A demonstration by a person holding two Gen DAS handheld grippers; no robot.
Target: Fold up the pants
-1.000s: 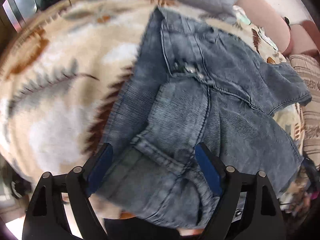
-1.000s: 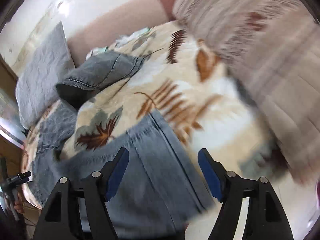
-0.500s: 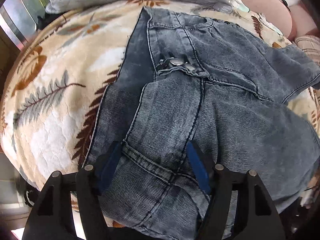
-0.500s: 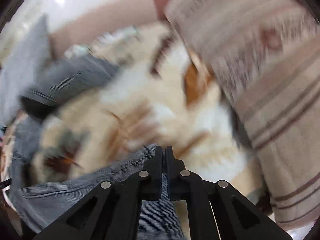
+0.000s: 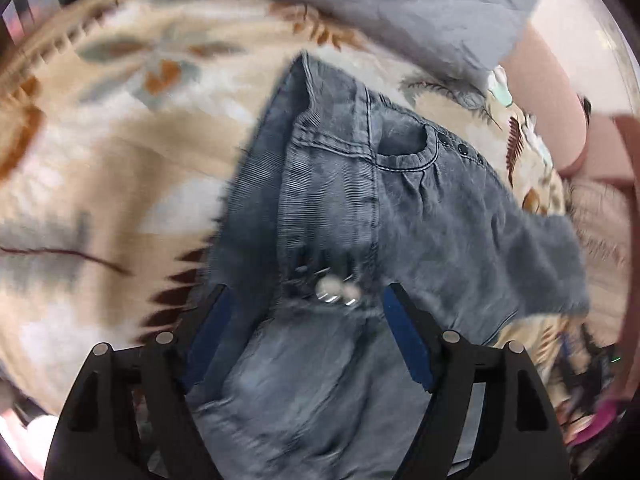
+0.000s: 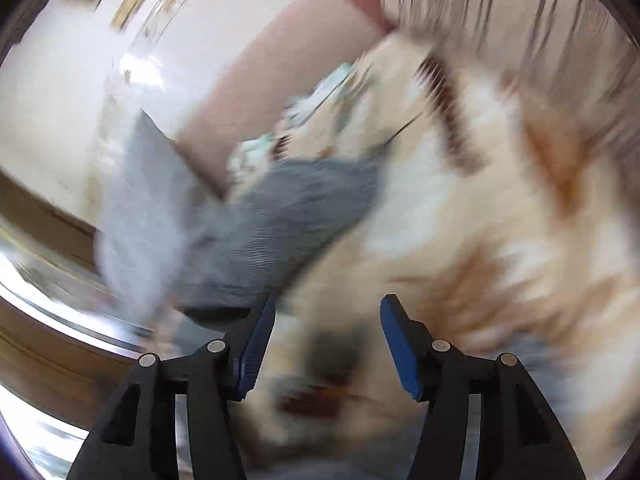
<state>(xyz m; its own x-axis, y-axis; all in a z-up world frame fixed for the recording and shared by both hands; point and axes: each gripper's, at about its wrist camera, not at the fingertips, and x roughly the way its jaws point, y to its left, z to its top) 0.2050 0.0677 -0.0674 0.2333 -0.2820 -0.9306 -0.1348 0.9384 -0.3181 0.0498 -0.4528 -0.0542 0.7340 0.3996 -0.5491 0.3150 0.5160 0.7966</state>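
Observation:
Grey-blue denim pants [image 5: 420, 208] lie crumpled on a leaf-patterned blanket [image 5: 120, 160], waistband toward the far side. My left gripper [image 5: 308, 291] hovers over them with its jaws opening. The metal fly buttons [image 5: 336, 292] lie under the gap, and the blue pads do not press the cloth. In the blurred right wrist view, a grey pant leg [image 6: 304, 200] lies ahead and to the left. My right gripper [image 6: 330, 300] is opening too, with only blanket [image 6: 500, 240] showing between its fingers.
A grey pillow [image 5: 400, 8] lies at the far edge of the bed, beside a pink padded bolster [image 5: 552, 92]. A striped beige cover [image 6: 520, 20] is bunched at the right. A wooden frame [image 6: 48, 380] runs along the left of the right wrist view.
The left gripper slid up the pants, so the fly buttons now sit between its widened fingers. The right gripper, shut on the pant hem half a second ago, has opened, released it and swung away.

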